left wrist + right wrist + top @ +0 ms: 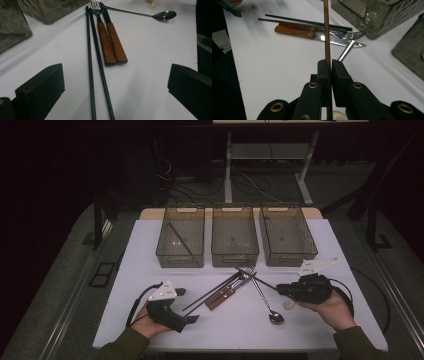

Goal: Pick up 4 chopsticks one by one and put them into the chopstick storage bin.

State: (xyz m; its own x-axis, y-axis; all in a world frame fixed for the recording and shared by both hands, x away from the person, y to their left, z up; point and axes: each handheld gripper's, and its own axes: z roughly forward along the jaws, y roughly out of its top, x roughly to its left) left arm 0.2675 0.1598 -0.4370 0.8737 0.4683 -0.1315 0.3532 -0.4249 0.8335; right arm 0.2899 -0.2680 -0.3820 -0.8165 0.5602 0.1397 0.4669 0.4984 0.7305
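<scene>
My right gripper (280, 290) (331, 65) is shut on a brown chopstick (256, 279) (326, 30), which points away from its jaws over the cutlery pile. On the white table top lie two black chopsticks (210, 292) (93, 57), a fork and a knife with wooden handles (220, 297) (111, 43), and a metal spoon (267, 305) (163, 15). My left gripper (186, 305) (115, 75) rests at the near left, open, its jaws on either side of the black chopsticks' near ends without touching them.
Three clear bins stand in a row at the back: left (180, 261), middle (235, 261), right (290, 260). A brown chopstick (180, 239) lies in the left bin. A small round pale object (289, 304) sits by the right hand.
</scene>
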